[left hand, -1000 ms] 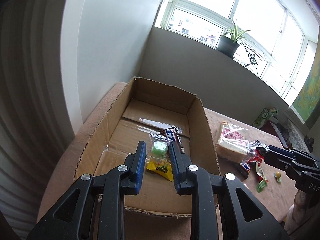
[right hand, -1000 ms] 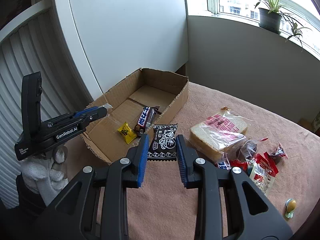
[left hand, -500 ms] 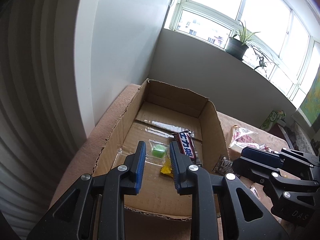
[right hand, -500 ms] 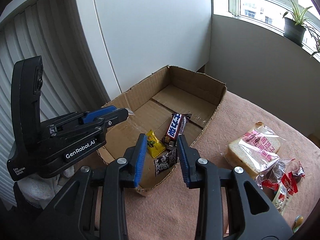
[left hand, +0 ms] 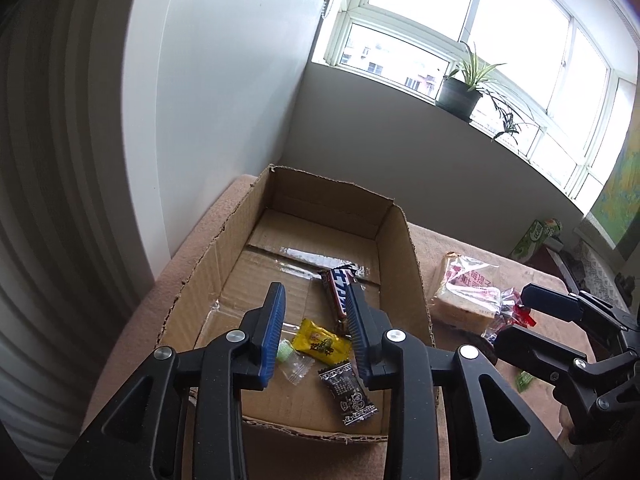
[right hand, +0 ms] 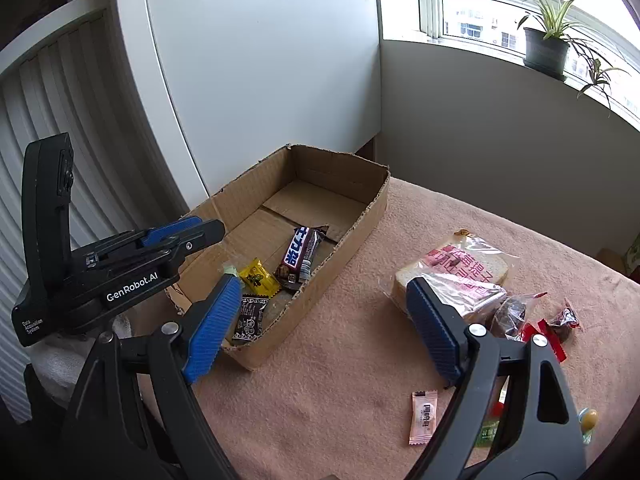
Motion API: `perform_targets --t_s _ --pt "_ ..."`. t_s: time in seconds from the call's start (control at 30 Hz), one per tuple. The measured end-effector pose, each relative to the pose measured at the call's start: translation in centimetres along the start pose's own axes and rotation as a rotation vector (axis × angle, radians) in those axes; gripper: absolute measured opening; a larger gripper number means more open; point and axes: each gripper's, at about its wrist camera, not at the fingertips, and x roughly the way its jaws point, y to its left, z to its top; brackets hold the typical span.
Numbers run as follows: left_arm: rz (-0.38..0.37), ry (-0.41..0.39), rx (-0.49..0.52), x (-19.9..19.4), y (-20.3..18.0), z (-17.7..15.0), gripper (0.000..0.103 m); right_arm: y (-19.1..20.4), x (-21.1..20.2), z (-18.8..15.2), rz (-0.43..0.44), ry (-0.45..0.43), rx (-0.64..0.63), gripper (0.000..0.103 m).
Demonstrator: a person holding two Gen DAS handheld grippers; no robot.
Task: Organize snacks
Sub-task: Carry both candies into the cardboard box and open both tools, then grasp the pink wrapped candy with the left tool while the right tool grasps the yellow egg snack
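Black snack packet [left hand: 349,394] now inside cardboard box [left hand: 404,248], right gripper [right hand: 320,330] fingers just spread empty, left gripper [left hand: 316,334] apart.

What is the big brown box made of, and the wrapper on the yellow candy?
The box looks like plain matte cardboard: brown, with ragged torn edges and wavy ridges. The yellow candy seems wrapped in thin shiny plastic or foil, crinkled, with crimped ends.

— What's in the cardboard box [right hand: 352,236]?
— A chocolate bar [right hand: 299,255] mid-floor; a candy [right hand: 258,278], a jelly cup [left hand: 283,350] and a dark packet [right hand: 250,316] by its near wall.
— And outside it?
— On the tablecloth [right hand: 360,360], right of the box: bagged bread [right hand: 460,268], small wrapped snacks [right hand: 516,314] beside it, a sachet [right hand: 423,417] toward the near edge.
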Motion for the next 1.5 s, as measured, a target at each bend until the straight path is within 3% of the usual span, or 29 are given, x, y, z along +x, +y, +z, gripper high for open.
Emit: perform_targets --t_s 0.1,0.23,0.6,0.8,0.97,1.17,1.5 --pt "-0.025 0.001 0.02 -0.1 -1.2 -0.1 0.03 -1.7 -1.2 -0.6 -0.015 -0.005 0.032 0.087" --pt "-0.055 0.004 0.049 0.0 -2.9 -0.4 0.044 -4.1 -3.0 -1.6 -0.051 -0.022 0.062 0.087" --pt "-0.162 0.077 0.135 0.9 -8.1 -1.9 0.044 -11.7 -8.0 -5.8 -0.207 0.033 0.172 0.087" --pt "-0.256 0.172 0.217 1.8 -12.2 -4.1 0.045 -16.3 -10.3 -8.6 -0.283 0.051 0.274 0.087" --pt "-0.319 0.296 0.288 3.1 -15.5 -6.9 0.045 -20.2 -11.7 -10.8 -0.321 0.075 0.369 0.087" --pt "-0.308 0.362 0.297 4.3 -16.7 -8.2 0.045 -24.5 -11.8 -12.8 -0.318 0.1 0.499 0.087" --pt "-0.278 0.407 0.289 5.8 -17.8 -8.7 0.045 -25.9 -9.3 -14.2 -0.352 0.138 0.474 0.087"
